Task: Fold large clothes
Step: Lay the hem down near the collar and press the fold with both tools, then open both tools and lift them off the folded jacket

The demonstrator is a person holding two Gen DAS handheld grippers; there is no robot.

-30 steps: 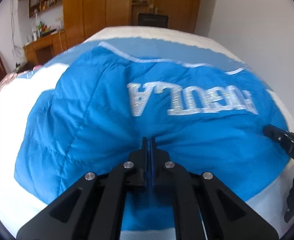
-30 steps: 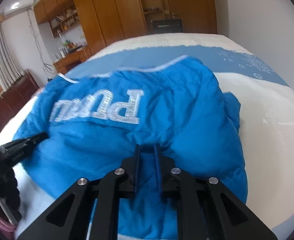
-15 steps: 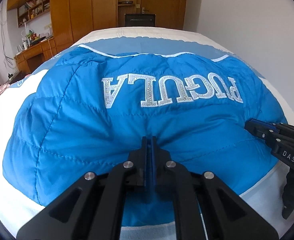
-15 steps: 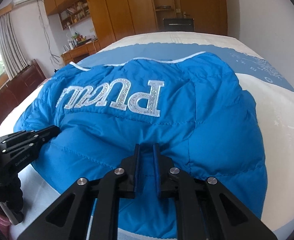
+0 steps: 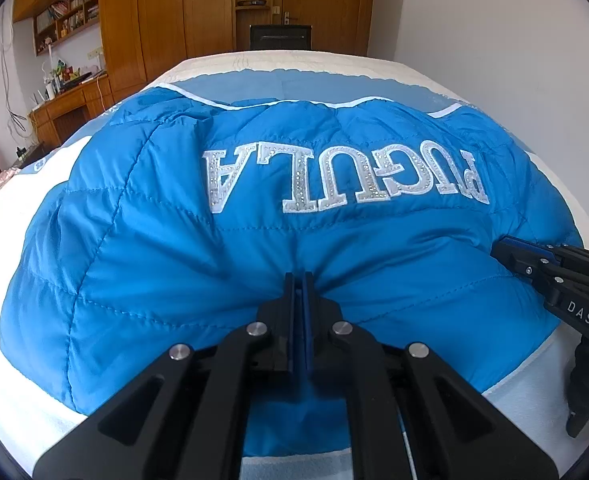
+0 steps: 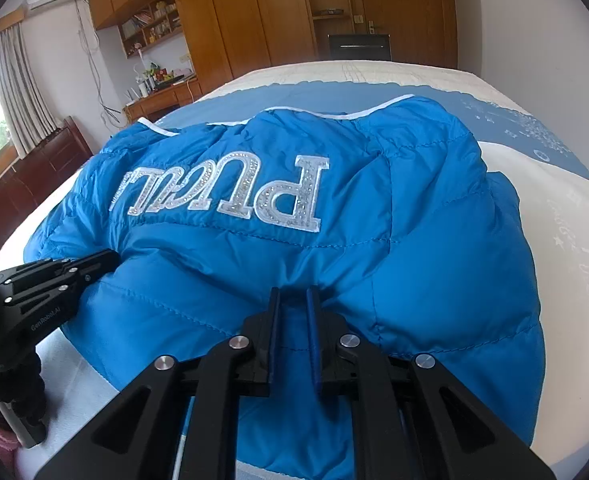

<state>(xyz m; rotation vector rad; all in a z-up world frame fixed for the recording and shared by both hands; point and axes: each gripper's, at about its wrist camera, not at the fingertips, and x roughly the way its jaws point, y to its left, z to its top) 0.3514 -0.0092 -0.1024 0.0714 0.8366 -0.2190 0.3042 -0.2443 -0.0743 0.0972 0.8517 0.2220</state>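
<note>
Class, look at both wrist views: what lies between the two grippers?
Only the blue jacket: its near hem spans the stretch from left gripper to right gripper, best seen in the left wrist view.

Both your wrist views look low and close along the fingers (image 5: 290,292) across one jacket (image 6: 414,240), toward the wardrobe (image 5: 198,12).

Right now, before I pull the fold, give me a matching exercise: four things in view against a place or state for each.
Things:
1. left gripper
2. right gripper
3. silver rhinestone lettering
4. black chair

Places or states:
A. upside down across the blue quilted puffer jacket
B. beyond the far end of the white and blue bed
C. fingers nearly together, pinching a thin fold of the near hem
D. fingers slightly apart, with a thicker bunch of the near hem between them

Pairs: 1-C, 2-D, 3-A, 4-B
</note>
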